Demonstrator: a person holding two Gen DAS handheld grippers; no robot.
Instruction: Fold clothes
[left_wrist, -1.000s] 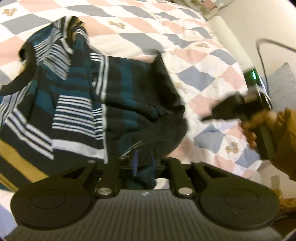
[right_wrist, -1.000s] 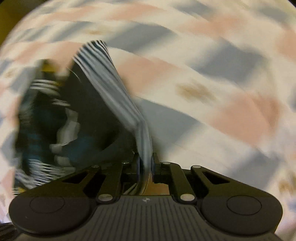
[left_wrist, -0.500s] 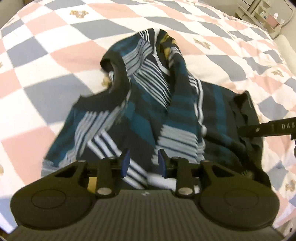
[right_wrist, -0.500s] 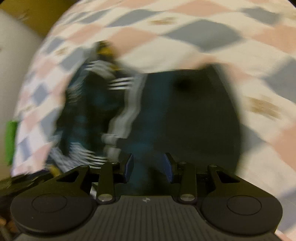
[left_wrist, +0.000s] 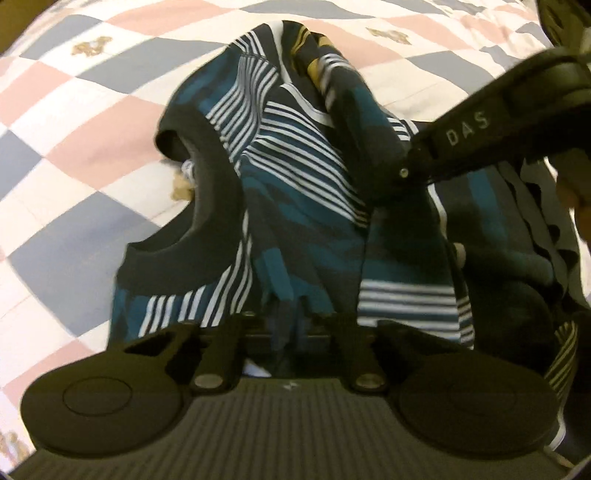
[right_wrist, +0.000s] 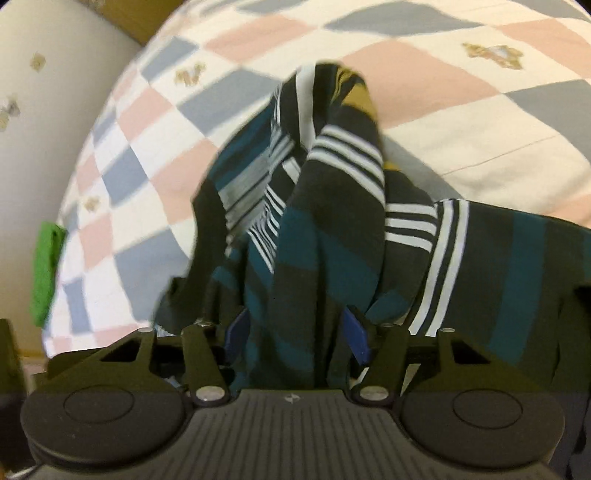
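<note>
A crumpled shirt (left_wrist: 306, 206) in navy and teal with white stripes and mustard patches lies on the checked quilt (left_wrist: 92, 122); its round dark neckline (left_wrist: 218, 199) faces left. My left gripper (left_wrist: 290, 325) points steeply down at the near edge and is shut on a pinch of teal cloth. In the right wrist view the shirt (right_wrist: 325, 206) rises in a ridge. A thick fold of it runs between the blue pads (right_wrist: 356, 334) of my right gripper (right_wrist: 295, 332), whose jaws are closing and still stand apart. One of its black fingers (left_wrist: 469, 140) reaches in over the shirt from the right.
The quilt (right_wrist: 443, 122) of pink, grey-blue and cream diamonds spreads all around the shirt. Its edge curves down at the left of the right wrist view, where something green (right_wrist: 46, 273) sits. A hand (left_wrist: 576, 199) shows at the right edge.
My left gripper came down closer to the shirt, opened, then shut on cloth at its near edge. My right gripper let go of the striped edge, swung across and now straddles a fold.
</note>
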